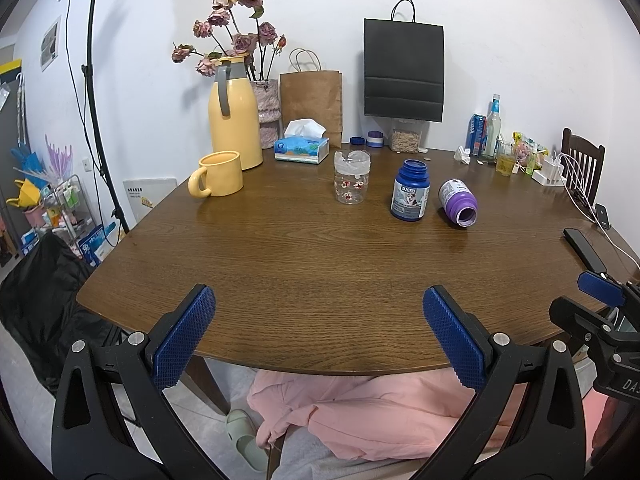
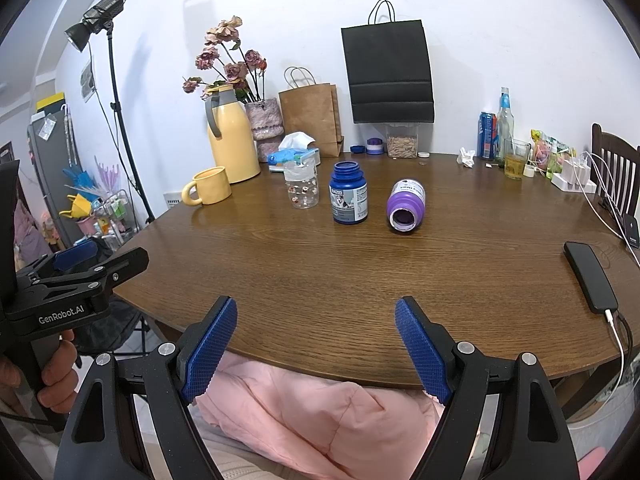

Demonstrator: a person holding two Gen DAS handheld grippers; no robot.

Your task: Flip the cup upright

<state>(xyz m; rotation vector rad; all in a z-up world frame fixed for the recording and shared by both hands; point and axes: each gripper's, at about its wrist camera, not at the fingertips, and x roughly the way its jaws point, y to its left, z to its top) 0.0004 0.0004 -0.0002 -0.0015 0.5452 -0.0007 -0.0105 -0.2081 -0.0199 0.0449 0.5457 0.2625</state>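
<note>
A clear glass cup (image 1: 352,178) (image 2: 303,187) with small red-and-white prints stands on end at the middle of the brown table (image 1: 320,264); which end is up I cannot tell. A yellow mug (image 1: 219,174) (image 2: 208,186) sits upright to its left. A blue bottle (image 1: 411,191) stands right of the cup, and a purple bottle (image 1: 459,202) lies on its side. My left gripper (image 1: 319,294) (image 2: 104,258) hovers open over the near table edge, holding nothing. My right gripper (image 2: 317,304) (image 1: 580,300) is also open and empty, well short of the cup.
A yellow thermos (image 1: 234,114), flower vase, tissue box (image 1: 302,148) and paper bags line the back wall. Bottles, a can and a glass of drink crowd the back right. A black phone (image 2: 591,276) with a cable lies at the right edge. A pink garment lies below the near edge.
</note>
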